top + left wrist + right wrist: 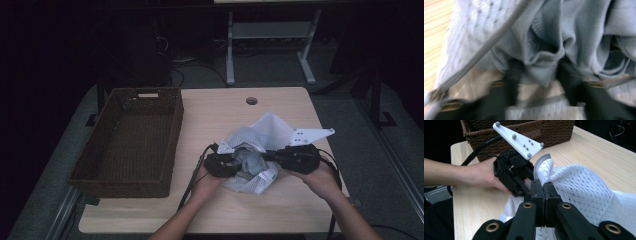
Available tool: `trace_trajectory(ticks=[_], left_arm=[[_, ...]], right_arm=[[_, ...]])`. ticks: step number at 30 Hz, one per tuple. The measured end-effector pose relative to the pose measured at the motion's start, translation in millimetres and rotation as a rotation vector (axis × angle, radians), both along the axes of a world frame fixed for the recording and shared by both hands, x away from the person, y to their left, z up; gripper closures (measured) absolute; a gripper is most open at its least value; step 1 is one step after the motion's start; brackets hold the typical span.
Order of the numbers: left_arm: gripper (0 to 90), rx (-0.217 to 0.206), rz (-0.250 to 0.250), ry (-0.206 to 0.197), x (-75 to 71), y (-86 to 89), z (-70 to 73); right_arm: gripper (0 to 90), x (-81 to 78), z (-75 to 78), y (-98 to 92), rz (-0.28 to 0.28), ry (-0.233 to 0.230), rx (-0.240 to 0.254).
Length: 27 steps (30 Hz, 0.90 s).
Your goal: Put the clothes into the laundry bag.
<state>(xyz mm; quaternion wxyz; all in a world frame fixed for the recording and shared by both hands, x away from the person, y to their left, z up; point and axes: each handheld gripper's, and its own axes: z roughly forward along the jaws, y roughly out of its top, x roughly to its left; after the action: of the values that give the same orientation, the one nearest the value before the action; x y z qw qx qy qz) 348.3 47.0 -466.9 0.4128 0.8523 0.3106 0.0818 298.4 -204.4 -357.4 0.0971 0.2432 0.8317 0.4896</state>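
Mesh: a white mesh laundry bag (pixel 270 131) lies on the pale wooden desk (pixel 210 115), right of centre, its mouth turned toward the person at six o'clock.
Grey cloth: a grey knitted garment (pixel 251 161) sits bunched in the bag's mouth, partly inside the mesh, partly spilling out over the near edge.
Left tongs: the left tongs (pixel 223 165) come in from nine o'clock of the garment, their tips in the folds. In the left gripper view a grey fold (pixel 544 72) hangs between the two blurred black jaws, which stand partly apart; whether the pads press on the cloth I cannot tell.
Right tongs: the right tongs (pixel 543 192) are fully closed, pad against pad, and seem to pinch the mesh edge of the bag at about three o'clock of the garment.
Key relation: the two tongs face each other along a line from nine to three o'clock, with the garment between them. The left tongs are the nearer to the grey cloth; the right tongs only steady the bag.
Bag axis: the bag runs from its mouth at six o'clock to its far corner at about one o'clock, so the cloth has to travel toward one o'clock to go deeper.
Basket: a dark woven basket (pixel 131 140) stands at nine o'clock of the bag, well apart from it.
Judgement: the left tongs likely need a firm hold on the fold before pushing.
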Motion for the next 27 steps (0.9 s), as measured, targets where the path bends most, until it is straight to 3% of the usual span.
trace_trajectory(ticks=[1, 3, 4, 5, 6, 8, 10, 11, 14, 16, 17, 18, 19, 24, 27], left_arm=[[76.0, -0.017, -0.012, 0.001, 0.5, -0.9, 0.8], [84.0, -0.043, -0.021, -0.015, -1.7, -2.8, 5.3], [84.8, -0.043, -0.021, -0.015, -1.7, -2.8, 5.3], [85.2, -0.084, -0.032, -0.043, -6.1, -2.1, 14.9], [85.5, -0.084, -0.032, -0.043, -6.1, -2.1, 14.9], [85.7, -0.165, -0.051, -0.098, -13.7, -0.9, 36.9], [85.7, -0.184, -0.059, -0.113, -15.5, -2.3, 43.7], [85.6, -0.224, -0.067, -0.144, -18.9, -9.3, 53.1], [85.5, -0.235, -0.076, -0.165, -20.8, -19.2, 56.4], [85.5, -0.22, -0.077, -0.176, -20.1, -28.6, 53.7], [85.4, -0.231, -0.062, -0.145, -15.3, -35.8, 45.6], [85.4, -0.231, -0.062, -0.145, -15.3, -35.8, 45.6], [85.4, -0.233, -0.043, -0.124, -10.7, -42.0, 36.4], [85.3, -0.236, -0.032, -0.124, -7.6, -51.8, 26.5], [83.4, -0.234, -0.044, -0.128, -8.9, -52.4, 27.5]], right_arm=[[88.3, 0.0, -0.1, 0.2, 0.0, 0.0, -0.001], [88.3, 0.2, -0.4, 0.2, 0.001, -0.001, -0.001], [88.3, 0.2, -0.6, -0.1, -0.001, 0.002, -0.001], [88.3, 0.5, -0.9, -0.5, -0.004, 0.006, -0.001], [88.3, 0.5, -0.9, -0.5, -0.004, 0.006, -0.001], [88.3, 2.8, -4.0, -0.9, -0.009, 0.014, -0.002], [88.3, 3.9, -5.5, -0.4, -0.011, 0.019, -0.005], [88.3, 6.0, -8.4, 1.6, -0.012, 0.032, -0.002], [88.3, 6.4, -9.3, 4.7, -0.013, 0.033, -0.001], [88.4, 3.7, -4.7, 5.6, -0.012, 0.023, 0.025], [88.4, 2.5, -2.2, 4.5, -0.011, 0.02, 0.038], [88.4, 1.1, 0.3, 3.2, -0.012, 0.019, 0.049], [88.5, 0.1, 2.5, 1.8, -0.012, 0.014, 0.06], [88.4, -2.5, 7.0, -1.8, -0.012, 0.003, 0.078], [88.4, -1.3, 4.6, -2.5, -0.012, 0.01, 0.069]])
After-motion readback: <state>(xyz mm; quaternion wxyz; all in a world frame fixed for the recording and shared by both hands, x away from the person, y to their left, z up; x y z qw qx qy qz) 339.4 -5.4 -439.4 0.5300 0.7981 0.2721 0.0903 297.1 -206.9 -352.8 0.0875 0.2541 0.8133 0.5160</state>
